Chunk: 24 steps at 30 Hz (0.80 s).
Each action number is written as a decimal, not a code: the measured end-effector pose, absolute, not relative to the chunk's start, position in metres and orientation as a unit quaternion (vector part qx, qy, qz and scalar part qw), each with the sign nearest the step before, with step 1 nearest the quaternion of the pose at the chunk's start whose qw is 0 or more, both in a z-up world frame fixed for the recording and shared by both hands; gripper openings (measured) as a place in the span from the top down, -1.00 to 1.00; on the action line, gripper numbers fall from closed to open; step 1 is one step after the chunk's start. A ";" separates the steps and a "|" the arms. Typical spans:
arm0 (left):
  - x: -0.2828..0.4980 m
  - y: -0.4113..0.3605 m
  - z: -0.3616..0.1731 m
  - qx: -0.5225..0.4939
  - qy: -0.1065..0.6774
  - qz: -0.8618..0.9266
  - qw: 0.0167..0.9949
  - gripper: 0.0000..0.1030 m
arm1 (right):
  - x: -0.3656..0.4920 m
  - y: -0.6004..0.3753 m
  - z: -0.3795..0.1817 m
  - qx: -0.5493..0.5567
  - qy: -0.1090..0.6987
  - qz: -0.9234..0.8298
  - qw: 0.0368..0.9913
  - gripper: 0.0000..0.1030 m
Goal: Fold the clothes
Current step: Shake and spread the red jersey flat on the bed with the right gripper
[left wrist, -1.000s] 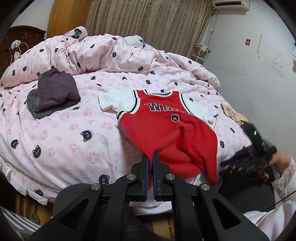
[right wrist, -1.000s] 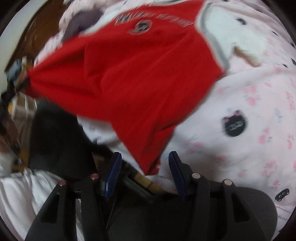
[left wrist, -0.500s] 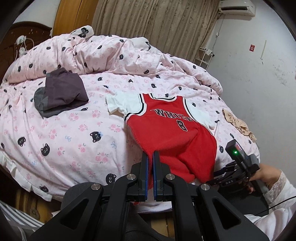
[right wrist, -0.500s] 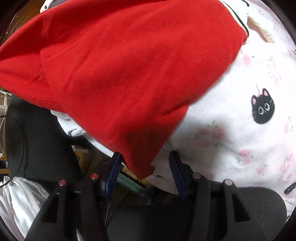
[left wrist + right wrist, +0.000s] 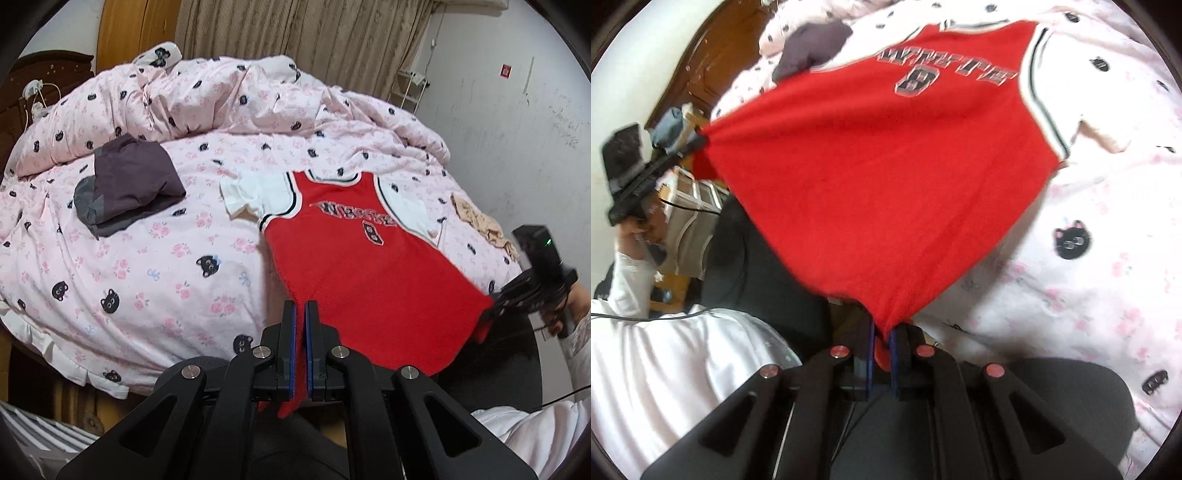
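Jersey [image 5: 354,258] spread on bed [image 5: 147,258], collar far, hem near, long axis near-to-far. Left gripper [image 5: 300,332] and right gripper [image 5: 882,343] each pinch a hem corner, jaws pressed together on cloth.

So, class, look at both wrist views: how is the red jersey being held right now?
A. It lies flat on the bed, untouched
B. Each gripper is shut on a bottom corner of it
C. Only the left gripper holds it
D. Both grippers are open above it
B: the left gripper and the right gripper each pinch a hem corner of the red jersey, stretching it out from the bed.
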State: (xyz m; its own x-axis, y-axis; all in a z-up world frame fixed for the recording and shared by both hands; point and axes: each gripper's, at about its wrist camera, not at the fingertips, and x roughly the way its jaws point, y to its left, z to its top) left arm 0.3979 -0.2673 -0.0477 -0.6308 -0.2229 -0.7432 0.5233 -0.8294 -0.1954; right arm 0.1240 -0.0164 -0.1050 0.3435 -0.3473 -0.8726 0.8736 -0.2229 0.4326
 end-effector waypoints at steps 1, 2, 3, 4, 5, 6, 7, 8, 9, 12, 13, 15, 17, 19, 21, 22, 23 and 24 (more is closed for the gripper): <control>0.396 -0.268 -0.054 0.384 0.203 -0.875 0.213 0.94 | 0.120 -0.015 -0.104 0.581 0.229 -0.528 0.576 0.86; 0.394 -0.270 -0.060 0.394 0.205 -0.870 0.214 0.94 | 0.116 -0.015 -0.107 0.585 0.233 -0.527 0.570 0.86; 0.392 -0.271 -0.066 0.404 0.207 -0.865 0.215 0.94 | 0.115 -0.017 -0.115 0.591 0.241 -0.526 0.562 0.86; 0.390 -0.272 -0.072 0.414 0.209 -0.859 0.216 0.94 | 0.117 -0.019 -0.126 0.597 0.250 -0.525 0.553 0.86; 0.389 -0.273 -0.078 0.424 0.211 -0.853 0.217 0.94 | 0.118 -0.022 -0.136 0.602 0.260 -0.523 0.544 0.86; 0.387 -0.274 -0.084 0.434 0.213 -0.848 0.218 0.94 | 0.122 -0.026 -0.148 0.607 0.274 -0.521 0.534 0.86; 0.385 -0.275 -0.090 0.444 0.215 -0.842 0.219 0.94 | 0.128 -0.032 -0.158 0.611 0.289 -0.519 0.524 0.85; 0.383 -0.277 -0.097 0.455 0.216 -0.835 0.222 0.93 | 0.135 -0.038 -0.167 0.613 0.302 -0.518 0.515 0.84; 0.382 -0.277 -0.103 0.466 0.218 -0.826 0.229 0.93 | 0.141 -0.045 -0.176 0.615 0.315 -0.516 0.506 0.80; 0.384 -0.281 -0.118 0.496 0.222 -0.802 0.248 0.90 | 0.153 -0.054 -0.197 0.618 0.364 -0.513 0.472 0.60; 0.386 -0.283 -0.120 0.501 0.221 -0.797 0.256 0.88 | 0.156 -0.055 -0.200 0.616 0.376 -0.512 0.466 0.48; 0.393 -0.287 -0.116 0.502 0.214 -0.792 0.274 0.72 | 0.155 -0.053 -0.196 0.611 0.378 -0.513 0.469 0.22; 0.401 -0.293 -0.106 0.483 0.215 -0.801 0.281 0.37 | 0.151 -0.051 -0.183 0.601 0.374 -0.521 0.477 0.09; 0.400 -0.300 -0.090 0.455 0.209 -0.821 0.274 0.27 | 0.140 -0.050 -0.165 0.589 0.364 -0.532 0.487 0.09; 0.387 -0.308 -0.074 0.434 0.187 -0.842 0.260 0.27 | 0.124 -0.053 -0.144 0.571 0.351 -0.548 0.500 0.09; 0.377 -0.313 -0.067 0.424 0.172 -0.852 0.252 0.26 | 0.109 -0.054 -0.133 0.560 0.345 -0.557 0.507 0.09; 0.365 -0.317 -0.060 0.416 0.153 -0.862 0.245 0.23 | 0.097 -0.056 -0.124 0.550 0.339 -0.566 0.512 0.09; 0.352 -0.323 -0.055 0.411 0.135 -0.870 0.237 0.20 | 0.088 -0.059 -0.116 0.540 0.334 -0.575 0.516 0.09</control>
